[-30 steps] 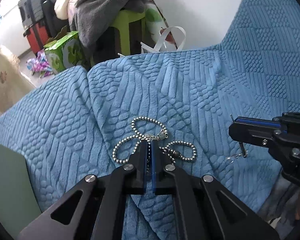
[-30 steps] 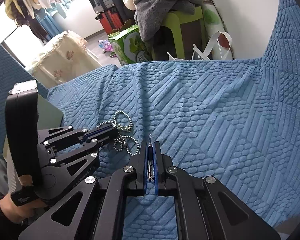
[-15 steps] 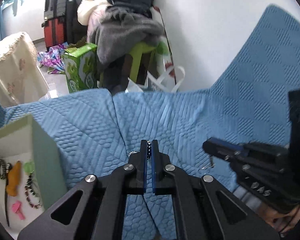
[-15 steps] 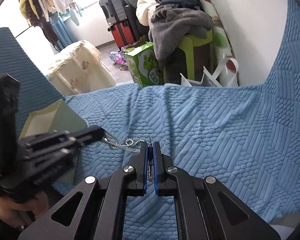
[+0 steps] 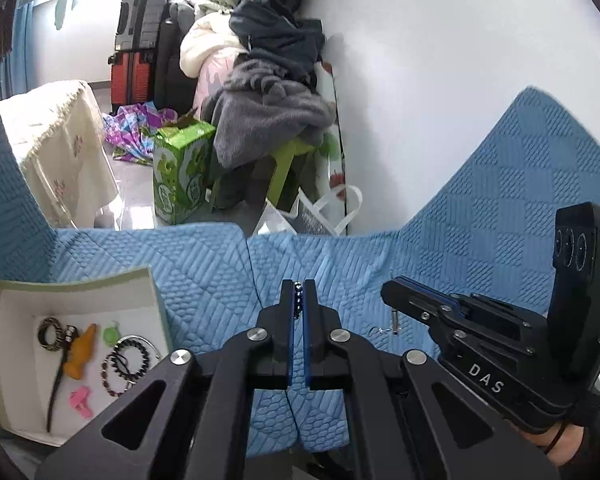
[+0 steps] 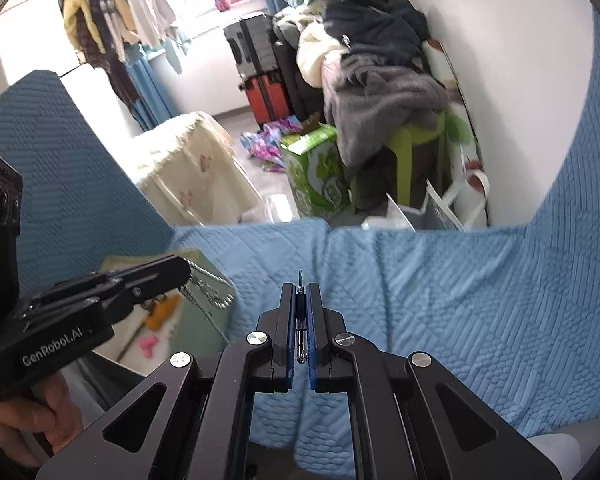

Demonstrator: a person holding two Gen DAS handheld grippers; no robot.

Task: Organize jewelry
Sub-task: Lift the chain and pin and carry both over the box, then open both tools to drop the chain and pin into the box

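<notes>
My left gripper (image 5: 298, 286) is shut on a silver bead chain (image 5: 297, 300), held above the blue sofa cover. In the right wrist view the chain (image 6: 208, 290) hangs from the left gripper (image 6: 182, 270) over the edge of the pale green box (image 6: 198, 258). The box (image 5: 76, 288) lies at lower left in the left wrist view and holds bracelets, hair ties and small clips. My right gripper (image 6: 300, 288) is shut on a thin silver earring (image 6: 300, 320). It shows in the left wrist view (image 5: 386, 290), the earring (image 5: 394, 320) dangling under it.
The blue textured sofa cover (image 6: 460, 300) spreads below both grippers. Beyond its far edge are a green carton (image 5: 180, 168), a green stool piled with clothes (image 5: 268, 112), suitcases (image 5: 136, 52) and a white wall (image 5: 440, 80).
My left gripper lifted the bead chain off the sofa cover and carried it left toward the box. My right gripper rose too, still shut on the earring. The box came into view.
</notes>
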